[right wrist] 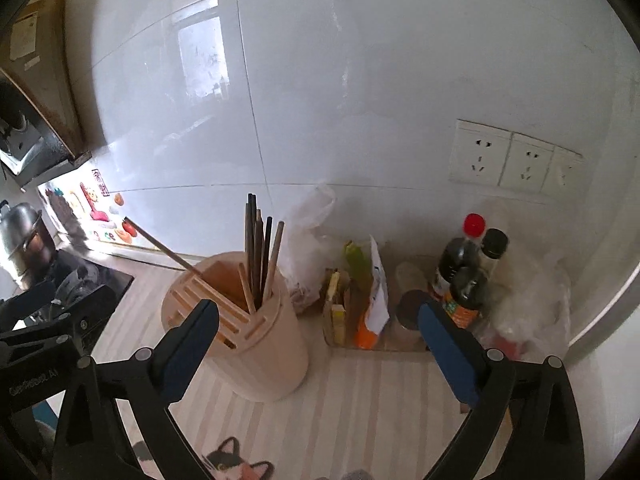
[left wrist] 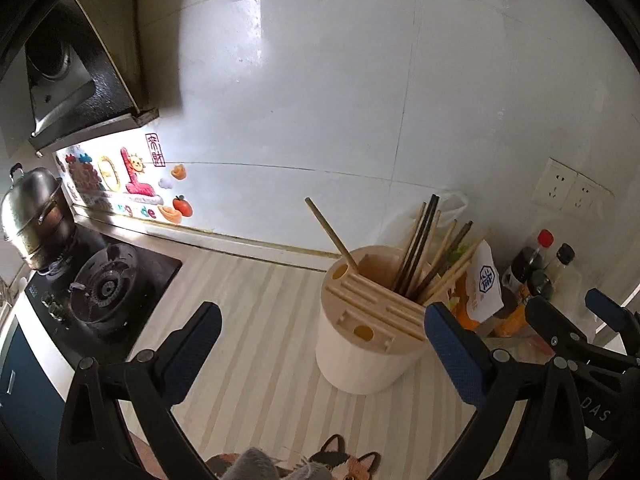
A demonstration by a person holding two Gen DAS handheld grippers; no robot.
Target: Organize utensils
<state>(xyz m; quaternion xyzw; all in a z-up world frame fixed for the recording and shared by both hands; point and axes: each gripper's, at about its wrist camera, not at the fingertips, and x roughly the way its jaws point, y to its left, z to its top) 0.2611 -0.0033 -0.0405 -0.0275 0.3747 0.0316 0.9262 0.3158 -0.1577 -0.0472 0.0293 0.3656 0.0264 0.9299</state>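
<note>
A pale wooden utensil holder (left wrist: 366, 354) stands on the striped counter, also in the right wrist view (right wrist: 264, 354). Several chopsticks (left wrist: 432, 258) stand bunched in its open compartment (right wrist: 260, 256). One single chopstick (left wrist: 332, 234) leans left out of a round hole (right wrist: 160, 246). My left gripper (left wrist: 322, 320) is open and empty, just in front of the holder. My right gripper (right wrist: 314, 320) is open and empty, to the right of the holder; it also shows at the right edge of the left wrist view (left wrist: 568, 312).
A gas stove (left wrist: 100, 292) with a steel pot (left wrist: 34, 220) lies to the left. Sauce bottles (right wrist: 466, 272), snack packets (right wrist: 374, 296) and plastic bags (right wrist: 310, 236) crowd the back right corner. A cat-print mat (left wrist: 340, 460) lies at the counter's near edge. Wall sockets (right wrist: 516, 158) sit above.
</note>
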